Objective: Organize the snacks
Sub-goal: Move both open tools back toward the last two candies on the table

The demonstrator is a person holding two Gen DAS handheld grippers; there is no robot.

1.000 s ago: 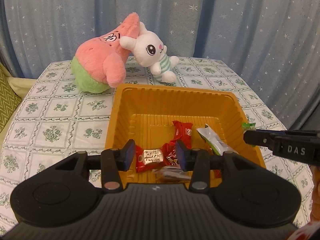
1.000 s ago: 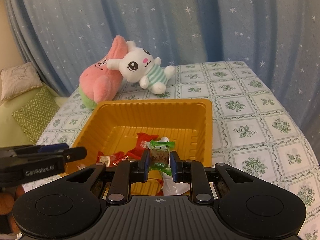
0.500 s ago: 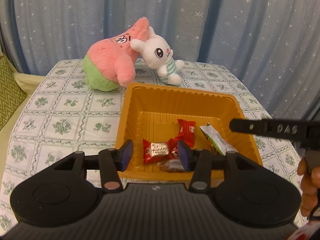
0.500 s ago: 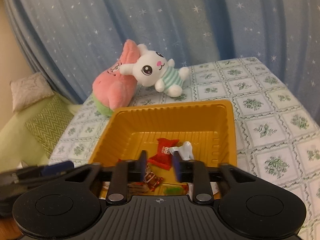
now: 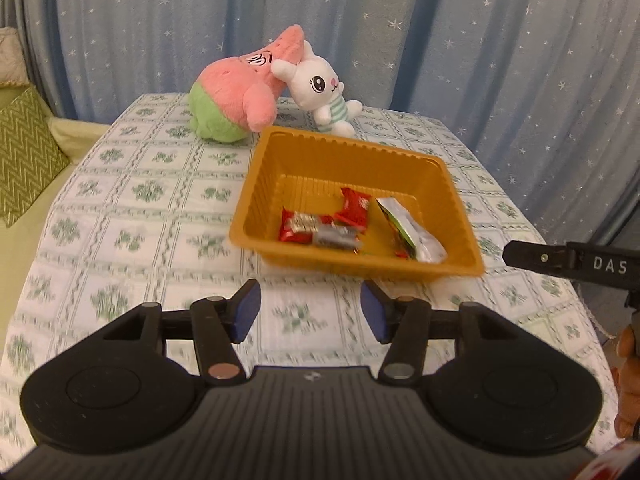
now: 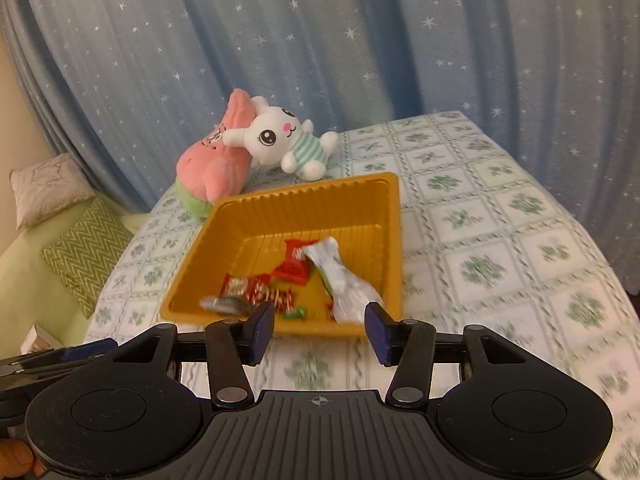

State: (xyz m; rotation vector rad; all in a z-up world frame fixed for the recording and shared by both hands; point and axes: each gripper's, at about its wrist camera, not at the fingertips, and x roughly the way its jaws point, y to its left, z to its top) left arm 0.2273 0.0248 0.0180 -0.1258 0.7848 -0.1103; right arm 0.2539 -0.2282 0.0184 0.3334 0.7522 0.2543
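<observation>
An orange plastic tray (image 5: 304, 148) (image 6: 384, 208) sits on the patterned tablecloth and holds several wrapped snacks: red packets (image 5: 354, 206) (image 6: 294, 264), a silver-and-green pouch (image 5: 408, 232) (image 6: 344, 276), a grey wrapper (image 5: 334, 236) (image 6: 226, 305) and a small green candy (image 6: 295, 312). My left gripper (image 5: 310, 314) hovers over bare cloth in front of the tray, jaws opening, nothing between them. My right gripper (image 6: 320, 330) hangs at the tray's near rim, jaws opening and empty. Its black finger also shows at the right edge of the left wrist view (image 5: 560, 258).
A pink and green star plush (image 5: 240, 92) (image 6: 216, 164) and a white rabbit plush (image 5: 324, 88) (image 6: 288, 142) lean together behind the tray. Green zigzag cushions (image 5: 24, 152) (image 6: 88, 256) lie off the table's left side. Starry blue curtains hang behind. A hand (image 5: 628, 384) shows at the right.
Both grippers have pulled back from the tray and widened. The right gripper let go of the green-wrapped candy, which now lies in the tray. The left gripper left the red packet there.
</observation>
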